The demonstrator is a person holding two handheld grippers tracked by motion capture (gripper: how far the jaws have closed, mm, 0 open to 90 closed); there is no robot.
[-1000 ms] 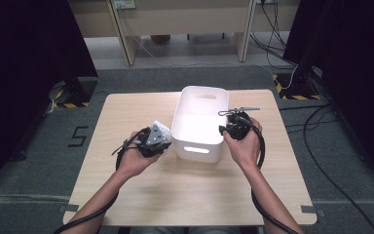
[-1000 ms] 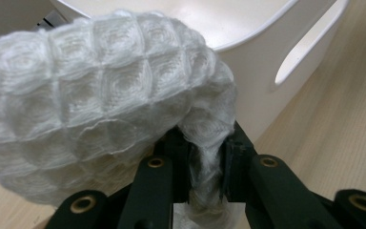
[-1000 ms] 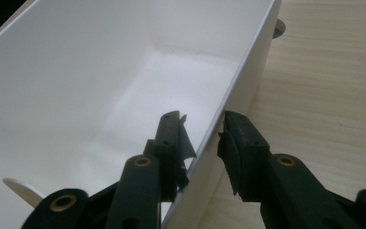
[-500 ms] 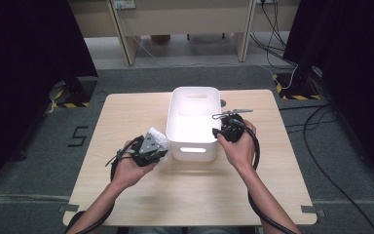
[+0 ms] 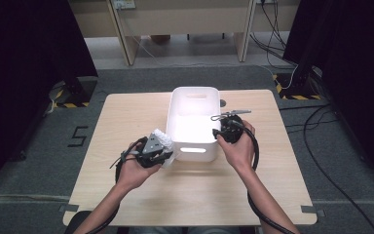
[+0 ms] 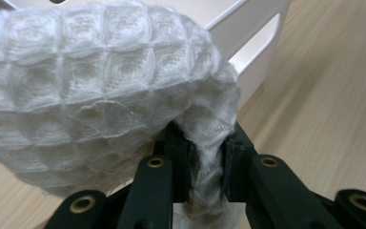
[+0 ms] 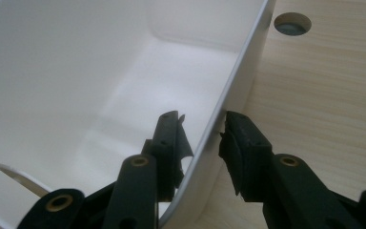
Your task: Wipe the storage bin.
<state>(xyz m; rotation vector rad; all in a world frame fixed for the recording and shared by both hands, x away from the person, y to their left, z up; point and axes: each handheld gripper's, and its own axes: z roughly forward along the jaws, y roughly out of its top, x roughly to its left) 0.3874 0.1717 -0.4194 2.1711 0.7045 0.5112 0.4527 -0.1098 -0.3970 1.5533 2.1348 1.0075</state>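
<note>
A white plastic bin [image 5: 195,90] stands in the middle of the wooden table [image 5: 126,117]. My left gripper [image 5: 161,148] is just left of the bin's near corner, shut on a bunched white waffle-weave cloth [image 5: 159,139]. In the left gripper view the cloth [image 6: 100,81] bulges above the gripper [image 6: 205,143], with the bin [image 6: 262,38] behind it. My right gripper [image 5: 219,132] straddles the bin's right wall. In the right gripper view that wall [image 7: 228,90] runs between the jaws of the gripper [image 7: 202,129], which have just been closing and touch it. The bin's inside looks bare.
A round hole [image 7: 292,23] in the tabletop lies just beyond the bin's far right corner. Black cables trail from both grippers. Grey carpet surrounds the table, with dark curtains at both sides and desk legs and cables at the back.
The bin has slid slightly to the left, with the right gripper on its wall. The left hand with the cloth has drawn a little nearer to the person.
</note>
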